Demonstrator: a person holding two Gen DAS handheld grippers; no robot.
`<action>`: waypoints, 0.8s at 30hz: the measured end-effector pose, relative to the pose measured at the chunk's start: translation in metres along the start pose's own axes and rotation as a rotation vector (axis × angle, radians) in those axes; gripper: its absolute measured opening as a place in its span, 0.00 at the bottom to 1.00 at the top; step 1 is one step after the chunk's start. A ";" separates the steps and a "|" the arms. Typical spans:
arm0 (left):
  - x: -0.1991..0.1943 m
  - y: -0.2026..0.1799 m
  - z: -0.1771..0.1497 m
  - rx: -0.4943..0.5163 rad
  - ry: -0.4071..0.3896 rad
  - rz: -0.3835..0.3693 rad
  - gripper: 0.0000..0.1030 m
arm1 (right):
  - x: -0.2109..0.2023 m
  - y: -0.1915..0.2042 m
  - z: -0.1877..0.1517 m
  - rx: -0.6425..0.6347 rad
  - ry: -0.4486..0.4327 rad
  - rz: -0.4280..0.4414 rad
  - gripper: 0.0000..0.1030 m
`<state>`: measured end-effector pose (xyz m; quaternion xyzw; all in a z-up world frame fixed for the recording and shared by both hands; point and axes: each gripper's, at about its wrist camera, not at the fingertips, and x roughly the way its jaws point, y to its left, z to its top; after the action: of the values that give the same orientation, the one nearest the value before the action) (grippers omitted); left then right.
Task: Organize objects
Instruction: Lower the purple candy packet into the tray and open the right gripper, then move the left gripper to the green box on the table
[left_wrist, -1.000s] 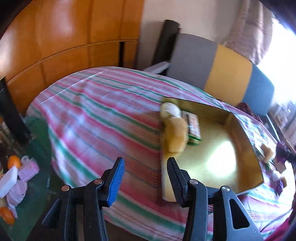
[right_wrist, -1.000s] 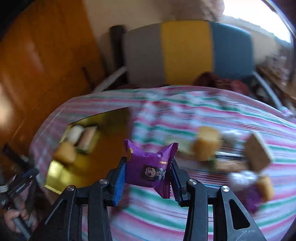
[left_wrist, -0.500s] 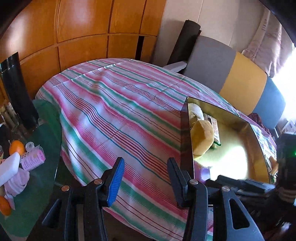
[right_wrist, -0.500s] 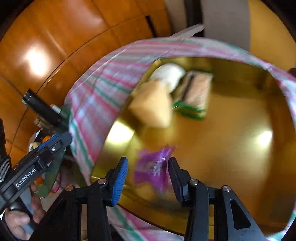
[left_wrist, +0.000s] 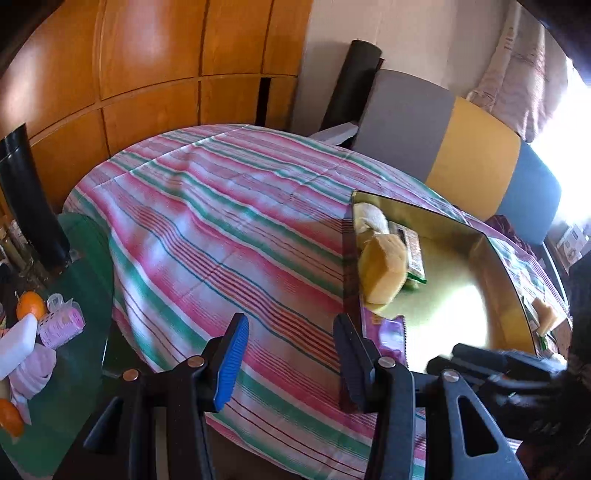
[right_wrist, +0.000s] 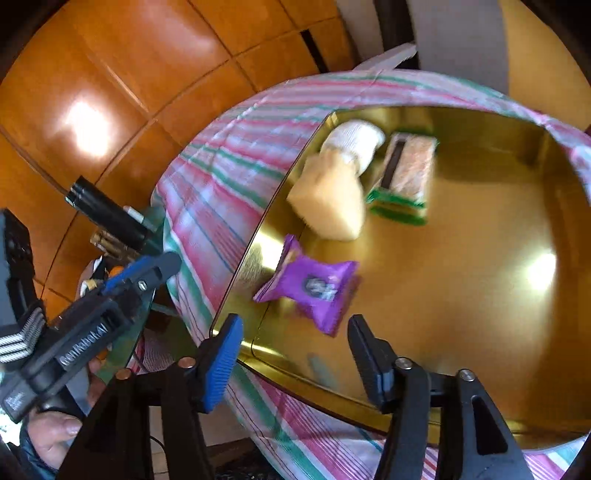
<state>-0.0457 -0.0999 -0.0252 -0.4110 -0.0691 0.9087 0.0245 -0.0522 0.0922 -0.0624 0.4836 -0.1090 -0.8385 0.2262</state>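
A gold tray lies on the striped tablecloth. In it are a purple snack packet, a yellow cake piece, a white bun and a green-edged wrapped biscuit. My right gripper is open and empty just above the tray's near edge, with the purple packet lying free ahead of it. My left gripper is open and empty over the cloth, left of the tray. The purple packet shows beside its right finger.
More snacks lie on the cloth beyond the tray's far side. A green side table at the left holds oranges, a black bottle and white items. A grey, yellow and blue chair back stands behind the table.
My right gripper carried the purple packet from the loose snacks over to the tray, opened and let it go; it now lies in the tray. My left gripper drew back slightly.
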 end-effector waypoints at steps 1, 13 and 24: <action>-0.002 -0.003 0.000 0.011 -0.005 -0.006 0.47 | -0.007 -0.001 0.000 0.000 -0.021 -0.014 0.65; -0.014 -0.051 -0.008 0.144 -0.013 -0.106 0.47 | -0.088 -0.047 -0.013 0.058 -0.179 -0.179 0.79; -0.014 -0.099 -0.015 0.248 0.022 -0.219 0.47 | -0.171 -0.157 -0.044 0.309 -0.249 -0.360 0.81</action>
<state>-0.0262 -0.0017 -0.0098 -0.4045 -0.0004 0.8977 0.1745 0.0166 0.3135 -0.0180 0.4173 -0.1749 -0.8916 -0.0184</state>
